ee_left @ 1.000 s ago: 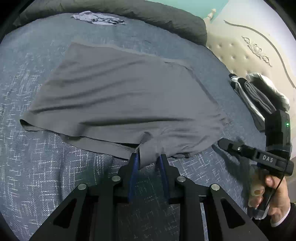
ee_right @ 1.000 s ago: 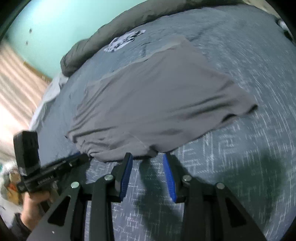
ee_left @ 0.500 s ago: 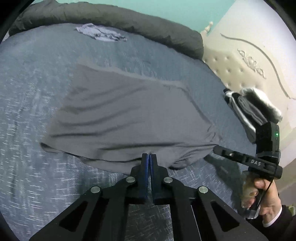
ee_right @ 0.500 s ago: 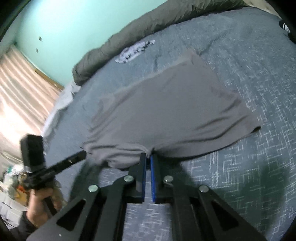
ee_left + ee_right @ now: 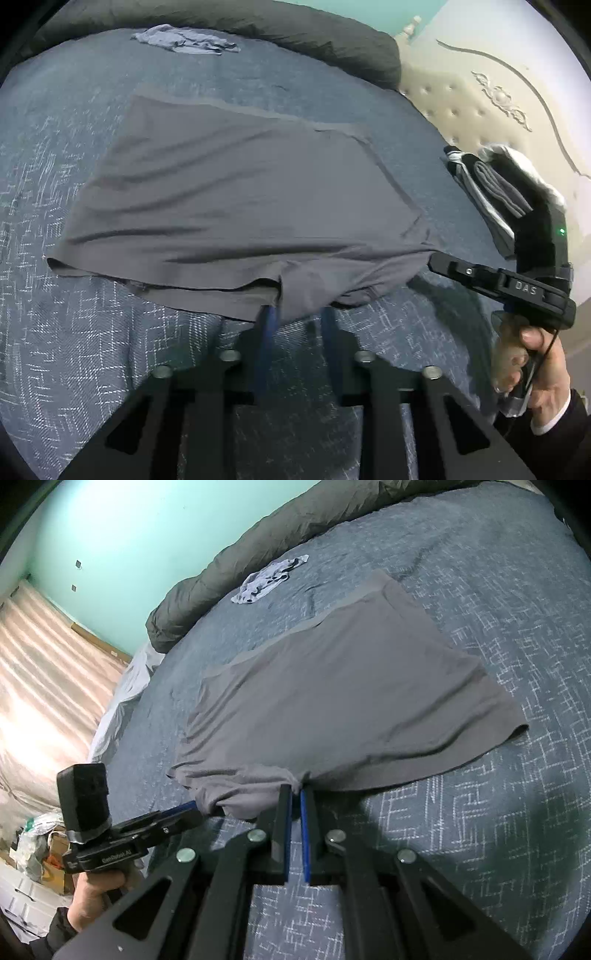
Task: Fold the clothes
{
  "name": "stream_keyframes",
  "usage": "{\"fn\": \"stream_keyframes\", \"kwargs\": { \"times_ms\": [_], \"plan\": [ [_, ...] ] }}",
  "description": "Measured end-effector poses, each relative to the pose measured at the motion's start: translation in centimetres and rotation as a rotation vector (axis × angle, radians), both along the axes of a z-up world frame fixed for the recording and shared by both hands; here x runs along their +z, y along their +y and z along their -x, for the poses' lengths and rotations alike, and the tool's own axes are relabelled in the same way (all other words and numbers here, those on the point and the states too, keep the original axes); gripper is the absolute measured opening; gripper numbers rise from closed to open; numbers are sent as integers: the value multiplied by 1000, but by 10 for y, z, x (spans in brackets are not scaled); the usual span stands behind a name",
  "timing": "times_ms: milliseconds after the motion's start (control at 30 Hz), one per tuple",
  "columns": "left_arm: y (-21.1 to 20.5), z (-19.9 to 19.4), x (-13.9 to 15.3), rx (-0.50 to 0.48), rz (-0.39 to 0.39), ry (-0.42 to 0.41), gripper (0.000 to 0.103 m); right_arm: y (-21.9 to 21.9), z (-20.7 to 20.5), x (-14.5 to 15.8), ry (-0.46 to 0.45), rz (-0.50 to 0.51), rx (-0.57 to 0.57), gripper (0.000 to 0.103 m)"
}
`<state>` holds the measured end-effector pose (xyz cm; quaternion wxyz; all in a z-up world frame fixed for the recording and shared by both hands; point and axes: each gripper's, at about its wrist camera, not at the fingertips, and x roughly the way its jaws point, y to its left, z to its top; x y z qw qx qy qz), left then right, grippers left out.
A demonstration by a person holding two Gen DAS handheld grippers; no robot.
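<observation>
A grey garment (image 5: 240, 206) (image 5: 340, 694) lies spread on the blue patterned bed cover (image 5: 74, 350), with its banded edge on the far side. My left gripper (image 5: 297, 321) stands open at the near hem, and a fold of the cloth hangs between its blue fingers. My right gripper (image 5: 294, 794) is shut on the near hem further along, the cloth bunched at its tips. The left wrist view shows the right gripper (image 5: 436, 260) at the garment's right corner, held by a hand (image 5: 535, 373). The right wrist view shows the left gripper (image 5: 184, 810) at the left corner.
A crumpled pale garment (image 5: 184, 38) (image 5: 269, 578) lies at the far side near a dark rolled duvet (image 5: 295, 26). Folded clothes (image 5: 491, 192) are stacked by the padded headboard (image 5: 480, 96). Past the bed's left edge are curtains and boxes (image 5: 37, 849).
The left gripper closed on the hem half a second ago and now stands open again. The right gripper closed on the hem and stays shut, lifting the near edge slightly.
</observation>
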<state>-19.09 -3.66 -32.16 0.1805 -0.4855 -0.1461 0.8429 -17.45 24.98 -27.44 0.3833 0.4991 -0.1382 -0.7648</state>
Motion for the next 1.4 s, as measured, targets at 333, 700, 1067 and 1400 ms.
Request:
{"fn": "stream_keyframes", "kwargs": {
  "times_ms": [333,700,1067,1400],
  "plan": [
    [13,8,1,-61,25,33,2,0,3,-4,-10,4,0,4],
    [-27,3,33,35,-42,129,2,7,5,-7,-76,112,-15,13],
    [-35,3,32,52,-55,124,2,-15,-7,-14,-108,66,50,39],
    [-31,-1,30,46,-43,116,2,-34,-16,-18,-106,14,95,17]
  ]
}}
